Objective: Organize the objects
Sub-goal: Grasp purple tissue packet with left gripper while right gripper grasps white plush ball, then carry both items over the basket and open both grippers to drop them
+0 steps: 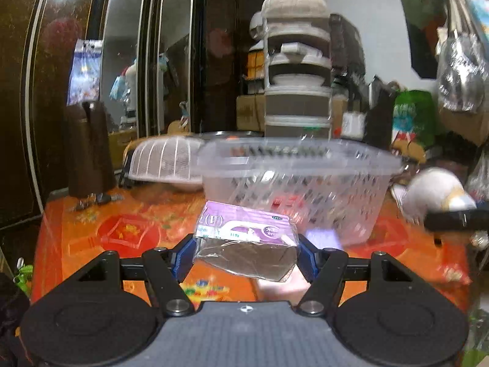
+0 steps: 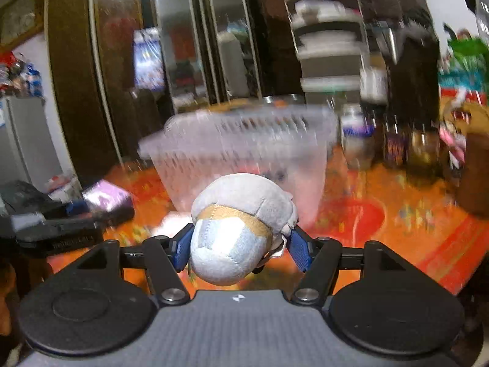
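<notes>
Right now you hold something in each gripper, both just short of the clear plastic basket (image 1: 293, 180) standing on the orange patterned desk (image 1: 91, 229). Your left gripper (image 1: 246, 249) is clamped on a purple medicine packet (image 1: 247, 235) in a clear wrapper, pads pressing its two short edges, with the packet raised off the desk on the near side of the basket. Your right gripper (image 2: 238, 244) is closed on a grey plush toy (image 2: 238, 223) with a tan band, squeezed at its middle, also on the near side of the basket and lower than its rim.

Judging by looks, the packet is light and thin, and its glossy wrapper may slide on the pads; its lower half already sags and creases, so a hold across the stiffer printed card is likely safer than on the loose film. The plush is soft and light; it gives under the pads, so a grip across its fattest part should hold, and it will not mind being dropped into the basket.

Much is hard to read. Both views are smeared, the right wrist view most of all. What lies inside the basket shows only as red and dark blurs through the slotted wall. The print on the packet is mostly illegible. The jars beyond the basket in the right wrist view cannot be identified.
</notes>
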A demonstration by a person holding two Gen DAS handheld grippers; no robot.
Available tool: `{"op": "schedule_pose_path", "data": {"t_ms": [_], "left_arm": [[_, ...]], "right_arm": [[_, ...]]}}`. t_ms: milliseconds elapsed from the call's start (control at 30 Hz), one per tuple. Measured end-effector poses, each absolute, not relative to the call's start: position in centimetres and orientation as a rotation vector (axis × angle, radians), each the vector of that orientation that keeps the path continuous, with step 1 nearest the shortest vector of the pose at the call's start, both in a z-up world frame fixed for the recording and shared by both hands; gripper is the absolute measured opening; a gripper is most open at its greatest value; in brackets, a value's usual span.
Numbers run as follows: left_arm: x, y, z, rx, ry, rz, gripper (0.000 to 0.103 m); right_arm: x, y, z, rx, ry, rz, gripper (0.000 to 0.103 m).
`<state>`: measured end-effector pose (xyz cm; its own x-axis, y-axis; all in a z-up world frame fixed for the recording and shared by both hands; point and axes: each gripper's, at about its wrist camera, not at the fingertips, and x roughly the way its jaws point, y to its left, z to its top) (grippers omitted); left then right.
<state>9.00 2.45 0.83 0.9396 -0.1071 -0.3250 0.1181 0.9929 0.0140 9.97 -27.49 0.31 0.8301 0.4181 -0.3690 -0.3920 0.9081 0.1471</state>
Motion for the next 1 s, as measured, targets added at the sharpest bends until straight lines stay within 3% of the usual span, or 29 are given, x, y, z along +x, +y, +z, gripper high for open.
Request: {"op": "schedule_pose_path", "data": {"t_ms": [233, 400, 667, 1000], "left_arm": [[11.0, 1.5, 9.1, 0.055, 0.27, -0.198, 0.07], [17.6, 0.8, 12.9, 0.023, 0.354, -0.222, 0.07], [27.5, 0.9, 10.6, -0.073, 0.627, -0.194, 0.07], [30.2, 0.7, 8.0, -0.086, 0.762, -0.212, 0.07]], "right_arm": [[12.9, -26.7, 7.6, -0.053, 0.324, 0.428, 0.067], [18.3, -24.7, 9.8, -0.142, 0.389, 0.416, 0.066], [27.7, -24.1, 6.5, -0.093, 0.635, 0.376, 0.066], [30.4, -23.0, 4.5, -0.131, 0.732, 0.385, 0.067]]}}
